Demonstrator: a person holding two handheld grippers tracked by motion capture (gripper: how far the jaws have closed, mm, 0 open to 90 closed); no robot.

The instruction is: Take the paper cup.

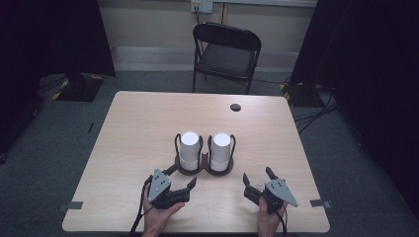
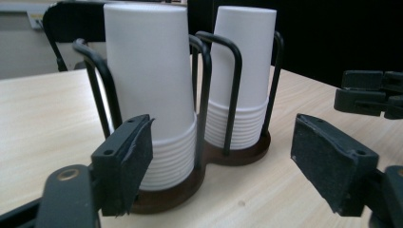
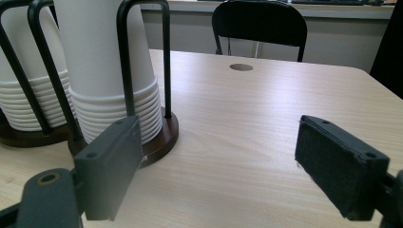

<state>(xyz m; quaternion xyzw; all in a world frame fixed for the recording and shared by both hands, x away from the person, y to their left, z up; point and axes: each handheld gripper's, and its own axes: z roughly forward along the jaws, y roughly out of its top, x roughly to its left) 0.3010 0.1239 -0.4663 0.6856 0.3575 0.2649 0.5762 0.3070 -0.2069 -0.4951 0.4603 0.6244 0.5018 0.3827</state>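
Your left claw (image 1: 182, 178) hovered low over the counter (image 1: 133, 128), jaws apart and gripping nothing, pointed at the cup holder (image 1: 203, 169) just ahead of it. In the left gripper view the left stack of cups (image 2: 152, 95) stood upright inside its black wire loops, directly beyond your near jaw — close, but with no pad pressing on it. The right stack of cups (image 2: 242, 76) stood beside it in the second ring of the same dark wooden base, the two stacks close together but apart.

Your right claw (image 1: 258, 178) sat near the counter's front edge, to the right of the holder, jaws wide and empty. From the right gripper view the holder's base lay off to the left of that claw's jaws — near the left one, not between them — with bare wood ahead.

A black folding chair (image 1: 226, 54) stood beyond the far edge of the counter.
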